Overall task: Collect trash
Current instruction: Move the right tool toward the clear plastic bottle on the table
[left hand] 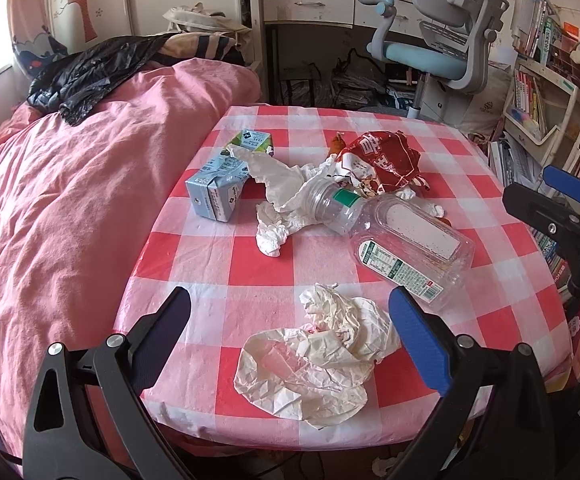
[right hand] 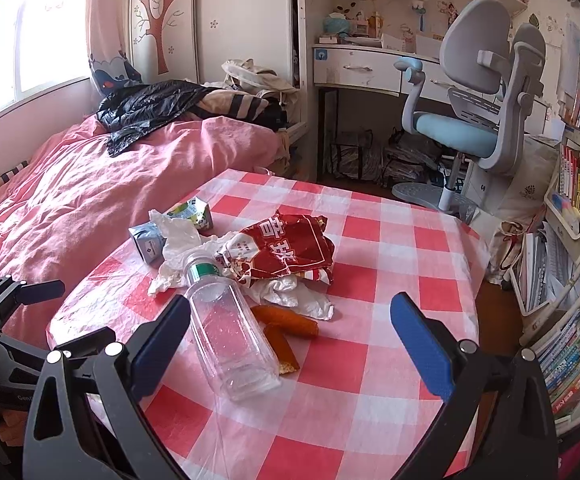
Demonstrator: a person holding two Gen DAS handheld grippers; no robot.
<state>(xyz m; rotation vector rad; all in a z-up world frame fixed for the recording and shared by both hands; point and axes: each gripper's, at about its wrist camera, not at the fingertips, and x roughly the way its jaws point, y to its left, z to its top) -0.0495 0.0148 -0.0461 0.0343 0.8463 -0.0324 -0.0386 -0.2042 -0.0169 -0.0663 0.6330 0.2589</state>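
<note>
The left hand-held gripper [left hand: 290, 332] hangs low over the near edge of the counter [left hand: 261, 256], its jaws spread wide and holding nothing. Between its fingers lies a crumpled white wrapper [left hand: 310, 364], resting on the red and white checked cloth close to the counter's edge. The right hand-held gripper [right hand: 290, 336] is likewise spread wide and empty, above the near right part of the counter. Just ahead of it an empty clear plastic bottle [right hand: 229, 332] lies on its side, its base toward the gripper and its green-banded neck pointing away. Two orange snack pieces [right hand: 285, 320] lie touching the bottle's right side. Beyond the bottle sits a heap of crumpled white tissue [left hand: 277, 192], and on top of it a crushed red snack bag [right hand: 285, 248] with white lettering. To the left of the heap, near the counter's left edge, stands a blue drink carton [left hand: 215, 190], with a green drink carton [left hand: 251, 141] just behind it. A bed with a pink quilt [left hand: 69, 200] runs along the counter's left side, with a black plastic bag [left hand: 89, 76] lying at its far end. Farther back a grey and blue desk chair [right hand: 474, 120] stands before a white desk [right hand: 362, 68], and bookshelves [right hand: 574, 240] fill the right wall
</note>
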